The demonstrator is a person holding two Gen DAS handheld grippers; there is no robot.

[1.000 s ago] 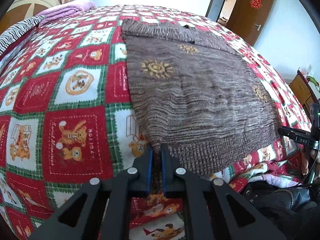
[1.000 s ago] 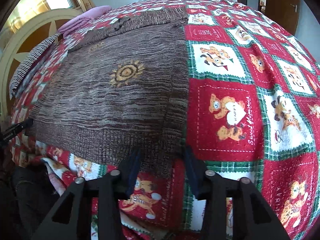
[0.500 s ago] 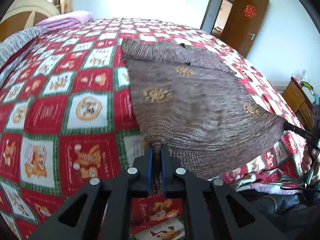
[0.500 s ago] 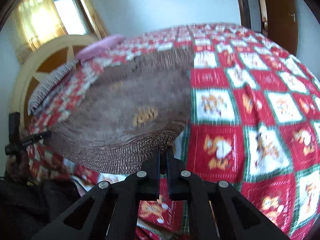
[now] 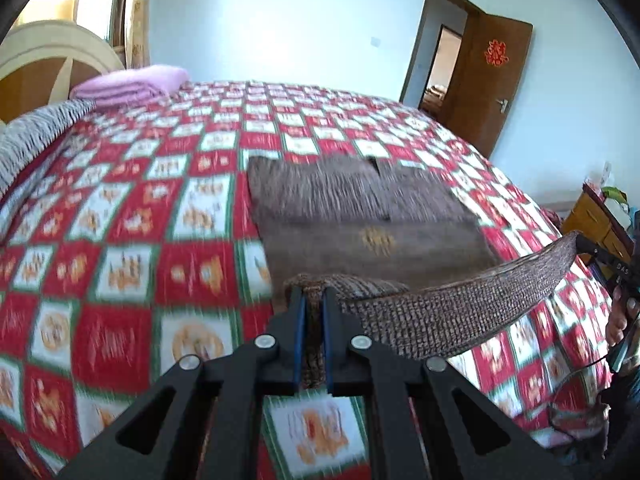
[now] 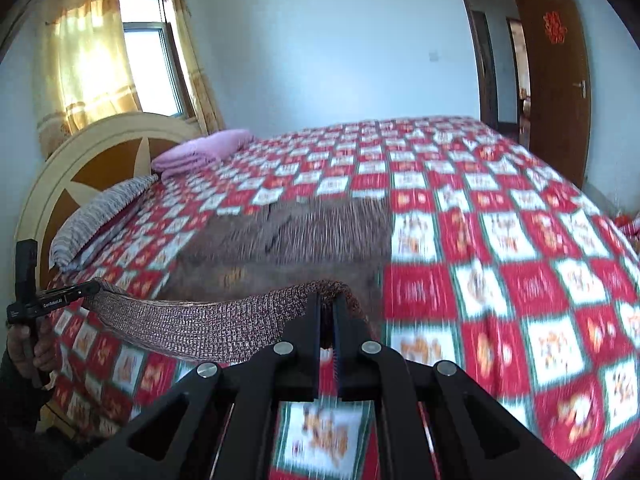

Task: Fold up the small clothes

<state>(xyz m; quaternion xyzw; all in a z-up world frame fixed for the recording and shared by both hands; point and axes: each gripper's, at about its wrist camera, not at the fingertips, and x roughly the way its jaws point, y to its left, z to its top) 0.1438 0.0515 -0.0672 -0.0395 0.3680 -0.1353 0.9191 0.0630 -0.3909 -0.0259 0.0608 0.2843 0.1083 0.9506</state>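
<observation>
So both corners are up now. A second ago the brown knit sweater (image 5: 372,236) was lying flat on the bed (image 5: 120,216) and my right tool (image 6: 327,312) was still spread apart over the hem; it has snapped together on the right hem corner since, and my left tool (image 5: 313,308) stays clamped on the left corner like before. The ribbed hem (image 5: 460,312) now hangs in the air between the two, sagging a bit, while the upper half of the sweater still rests on the quilt. Looks like I'm set to carry the hem forward toward the collar for the fold.
</observation>
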